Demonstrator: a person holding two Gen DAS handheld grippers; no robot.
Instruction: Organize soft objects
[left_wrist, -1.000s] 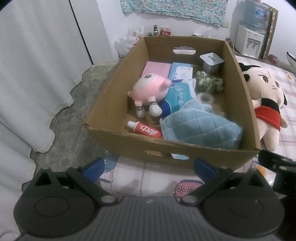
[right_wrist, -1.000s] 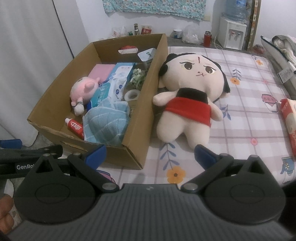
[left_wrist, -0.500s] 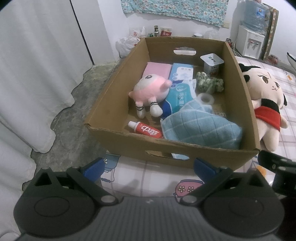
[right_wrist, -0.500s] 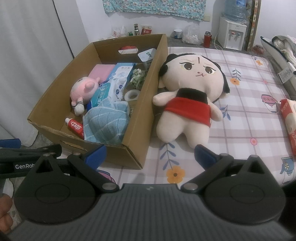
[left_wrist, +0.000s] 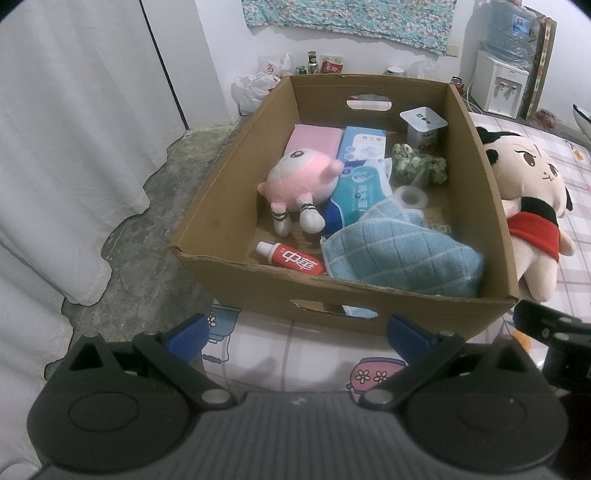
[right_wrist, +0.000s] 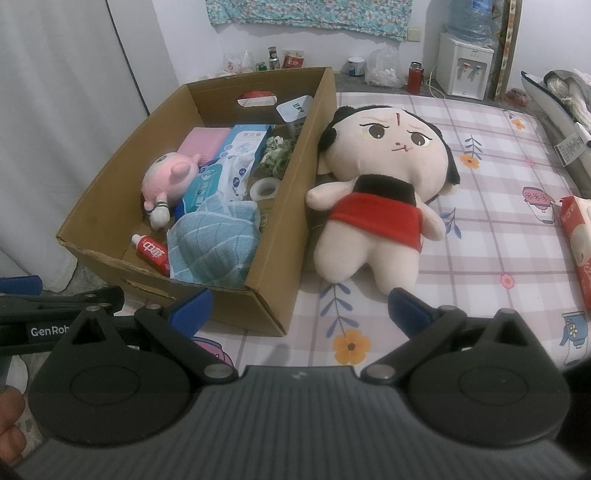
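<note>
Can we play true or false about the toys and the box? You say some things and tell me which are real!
1. The big doll in the red dress lies inside the cardboard box. False: it lies on the checked sheet beside the box.
2. The pink plush is in the box. True.
3. The left gripper is holding the blue cloth. False: it is open and empty, short of the box.
4. A red toothpaste tube lies beside the blue cloth. True.
5. The right gripper is shut on the doll. False: it is open, touching nothing.
</note>
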